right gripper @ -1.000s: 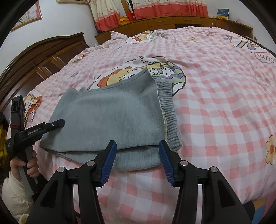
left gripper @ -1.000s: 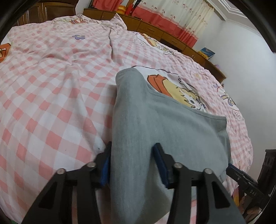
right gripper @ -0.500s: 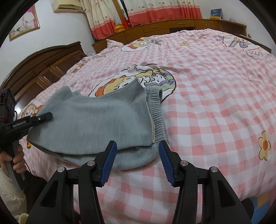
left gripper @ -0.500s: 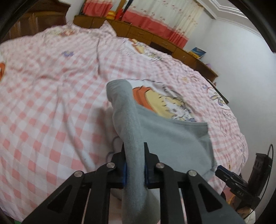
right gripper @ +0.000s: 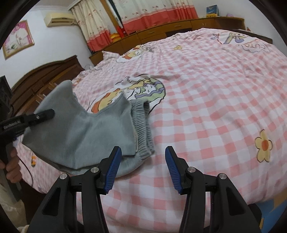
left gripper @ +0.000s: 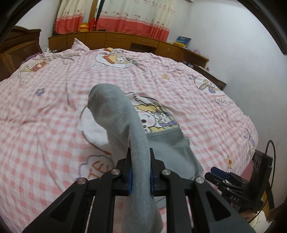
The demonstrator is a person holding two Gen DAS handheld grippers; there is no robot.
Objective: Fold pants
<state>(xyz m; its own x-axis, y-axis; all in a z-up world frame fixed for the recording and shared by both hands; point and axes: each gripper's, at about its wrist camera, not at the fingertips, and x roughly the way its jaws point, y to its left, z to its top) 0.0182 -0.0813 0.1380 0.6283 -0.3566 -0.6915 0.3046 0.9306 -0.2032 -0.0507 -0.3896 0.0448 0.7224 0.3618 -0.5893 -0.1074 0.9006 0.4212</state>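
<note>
Grey pants [right gripper: 86,130] lie folded near the front edge of the pink checked bed [right gripper: 215,100], their ribbed waistband [right gripper: 143,125] toward the middle. My left gripper [left gripper: 140,176] is shut on the pants' [left gripper: 125,125] left end, which it holds raised off the bed in a hanging fold. In the right wrist view that gripper [right gripper: 44,114] pinches the lifted cloth at the left. My right gripper [right gripper: 141,166] stands open just in front of the waistband, its left pad over the pants' near edge and nothing between the pads. It also shows in the left wrist view as the right gripper [left gripper: 224,181] at lower right.
Wooden cabinets [left gripper: 125,39] and red-and-cream curtains [left gripper: 125,14] line the far wall. A dark wooden headboard [right gripper: 44,77] stands at the left. A person's hand [right gripper: 10,161] grips the left tool's handle. Bare quilt stretches right of the pants.
My left gripper closed on the pants' left end and lifted it up off the bed, rolling as it rose. My right gripper drifted right along the front edge, still open.
</note>
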